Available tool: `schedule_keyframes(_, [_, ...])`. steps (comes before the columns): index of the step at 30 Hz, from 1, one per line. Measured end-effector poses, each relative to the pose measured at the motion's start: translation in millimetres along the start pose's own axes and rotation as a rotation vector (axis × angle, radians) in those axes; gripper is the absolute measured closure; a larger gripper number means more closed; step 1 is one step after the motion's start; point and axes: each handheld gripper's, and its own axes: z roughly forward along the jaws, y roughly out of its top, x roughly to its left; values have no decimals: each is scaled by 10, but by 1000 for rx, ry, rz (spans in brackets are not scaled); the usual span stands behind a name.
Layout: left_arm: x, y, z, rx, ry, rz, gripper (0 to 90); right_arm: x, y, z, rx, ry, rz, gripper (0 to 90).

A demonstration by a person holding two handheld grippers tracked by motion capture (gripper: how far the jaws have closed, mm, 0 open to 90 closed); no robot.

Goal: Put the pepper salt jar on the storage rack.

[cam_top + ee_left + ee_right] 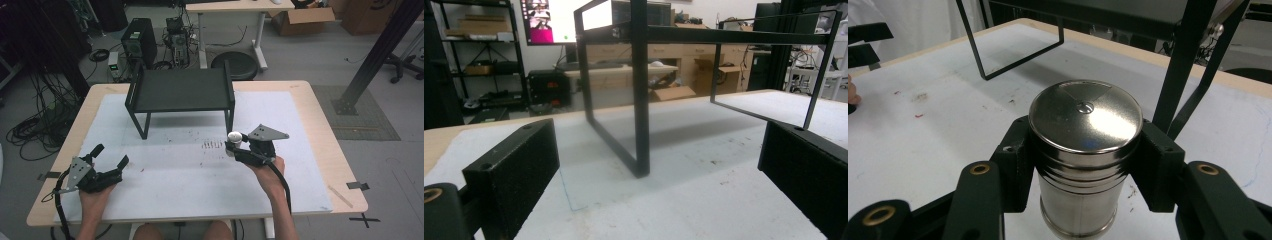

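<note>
The right tool (1083,165) squeezes a shiny metal can (1084,150) tight between its jaws, just in front of the black rack (180,90) (maybe going there next), while the left tool (107,159) sits wide open holding nothing, low over the white surface (190,175).

Nothing here can actually be read. The monitor (555,21) behind the table in the left gripper view is lit up pink and white, but whatever's on it is way too blurry to make out. The steel canister (1084,150) in the right gripper view has a plain shiny lid, with no label or brand. The cardboard boxes (301,19) on the floor show no legible print.
</note>
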Motion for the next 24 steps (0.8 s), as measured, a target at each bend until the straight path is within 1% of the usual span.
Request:
schedule_keyframes(1, [0, 0, 0, 0, 0, 0, 34, 0, 0, 0, 0, 0, 0, 489])
schedule_keyframes(2, [0, 0, 0, 1, 0, 1, 34, 11, 41, 2, -1, -1, -1, 489])
schedule_keyframes(6, [1, 0, 0, 0, 0, 0, 34, 43, 115, 24, 3, 4, -6, 489])
schedule_keyframes(9, [1, 0, 0, -1, 0, 0, 34, 59, 155, 36, 6, 9, -6, 489])
schedule_keyframes(14, [1, 0, 0, 1, 0, -1, 34, 96, 281, 55, 4, 18, -3, 489])
schedule_keyframes(15, [1, 0, 0, 1, 0, -1, 34, 96, 281, 55, 4, 18, -3, 489])
schedule_keyframes(19, [1, 0, 0, -1, 0, -1, 34, 113, 393, 63, 3, 20, -7, 489])
schedule_keyframes(20, [5, 1, 0, 2, -1, 3, 34, 116, 448, 66, 4, 18, -6, 489])
schedule_keyframes(21, [5, 1, 0, 2, -1, 3, 34, 116, 448, 66, 4, 18, -6, 489])
schedule_keyframes(22, [2, 0, -1, 1, 0, -1, 34, 117, 499, 65, 3, 17, -6, 489])
schedule_keyframes(24, [2, 0, -1, 1, 0, 0, 34, 113, 543, 68, -1, 17, 1, 489])
